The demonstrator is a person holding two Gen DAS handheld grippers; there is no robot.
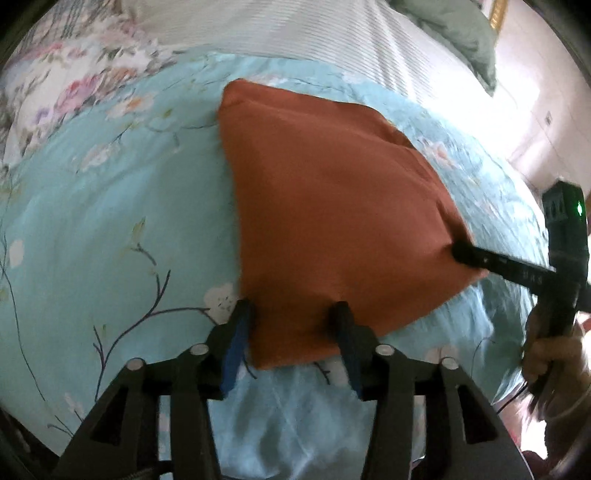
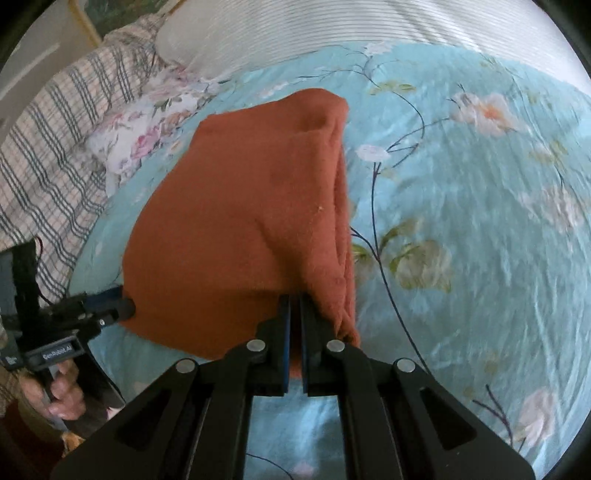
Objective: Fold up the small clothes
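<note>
A rust-orange garment (image 1: 332, 206) lies folded on the turquoise floral bedspread (image 1: 110, 221). My left gripper (image 1: 291, 310) is open, its fingers straddling the garment's near edge. My right gripper (image 2: 294, 299) is shut on the garment's (image 2: 240, 221) near right corner, where the cloth bunches into a thick fold. In the left wrist view the right gripper (image 1: 458, 251) reaches in from the right onto that corner. In the right wrist view the left gripper (image 2: 122, 302) sits at the garment's left corner.
A floral pillow (image 2: 129, 136) and a plaid blanket (image 2: 55, 147) lie at the left. A white striped sheet (image 1: 295, 33) and a green cushion (image 1: 461, 37) lie beyond the bedspread (image 2: 480, 240). Hands (image 2: 62, 398) hold the gripper handles.
</note>
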